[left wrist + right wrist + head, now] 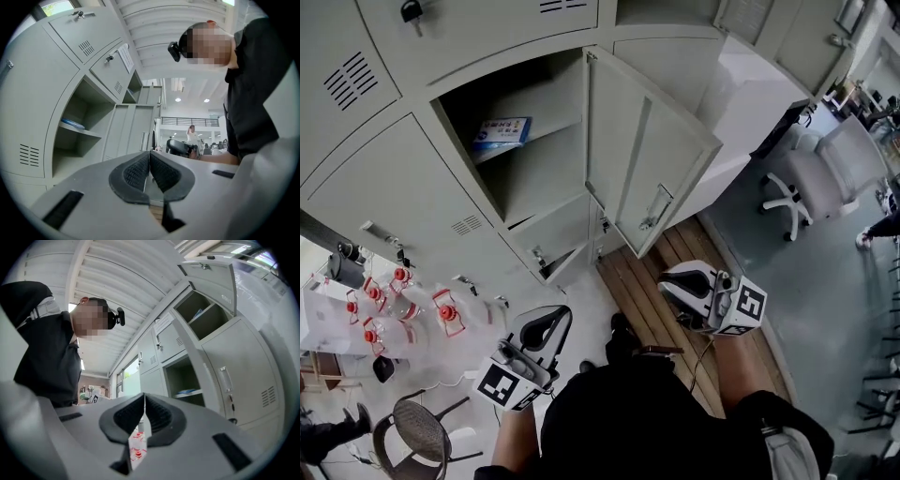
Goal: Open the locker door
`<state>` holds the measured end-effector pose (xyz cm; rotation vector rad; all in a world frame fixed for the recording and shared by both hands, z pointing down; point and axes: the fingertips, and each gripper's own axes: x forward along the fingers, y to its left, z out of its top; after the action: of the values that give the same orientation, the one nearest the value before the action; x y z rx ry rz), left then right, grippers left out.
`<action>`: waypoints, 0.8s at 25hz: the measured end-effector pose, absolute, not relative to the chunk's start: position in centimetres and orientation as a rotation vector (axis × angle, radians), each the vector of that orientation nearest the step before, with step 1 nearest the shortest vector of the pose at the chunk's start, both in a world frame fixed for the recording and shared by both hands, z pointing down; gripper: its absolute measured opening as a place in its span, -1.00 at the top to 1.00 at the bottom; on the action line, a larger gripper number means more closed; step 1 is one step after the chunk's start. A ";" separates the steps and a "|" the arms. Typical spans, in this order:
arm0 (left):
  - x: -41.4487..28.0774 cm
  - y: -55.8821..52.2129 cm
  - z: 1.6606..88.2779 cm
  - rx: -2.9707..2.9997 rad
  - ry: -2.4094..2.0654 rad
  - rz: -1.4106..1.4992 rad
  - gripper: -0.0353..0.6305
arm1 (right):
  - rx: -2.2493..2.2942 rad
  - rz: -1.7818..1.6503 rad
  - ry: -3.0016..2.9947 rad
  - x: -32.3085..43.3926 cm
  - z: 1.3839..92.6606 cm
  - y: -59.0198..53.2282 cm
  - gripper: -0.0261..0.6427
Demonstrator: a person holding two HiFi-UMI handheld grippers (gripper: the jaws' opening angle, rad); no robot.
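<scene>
As I look down in the head view, the locker door (652, 155) stands swung open at frame centre, its long axis upright and its free edge toward the right. In the left gripper view, my left gripper (149, 171) has its jaws closed and empty. In the right gripper view, my right gripper (144, 416) has its jaws together on nothing, and the door stands upright at right.

- I'm in an office-type workplace, facing a wall of grey metal lockers (394, 187) with vent slots and keyed doors.
- Right of the lockers, a white swivel office chair (825, 169) stands on grey flooring.
- Left of the lockers, a bench (314, 309) carries clear containers with red fittings (445, 314).
- Past the lockers' far end I see an open hall with ceiling lights (178, 99), a railed upper gallery (190, 122) and people among the desks.
</scene>
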<state>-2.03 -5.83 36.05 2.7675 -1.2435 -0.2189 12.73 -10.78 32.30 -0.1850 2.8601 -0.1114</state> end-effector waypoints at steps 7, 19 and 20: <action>-3.8 -0.4 37.1 2.760 -1.215 -0.230 0.84 | -0.113 -0.176 2.860 7.8 33.4 -3.3 0.86; -4.6 5.4 38.6 2.747 -1.281 -0.269 0.84 | -0.147 -0.231 2.909 2.8 35.8 2.1 0.87; -4.4 5.7 38.7 2.744 -1.276 -0.274 0.84 | -0.138 -0.244 2.916 2.6 36.1 2.4 0.87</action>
<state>-4.36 5.66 38.72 2.7445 -1.2758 -0.2740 2.58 2.45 36.11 -0.1377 2.9162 -0.2443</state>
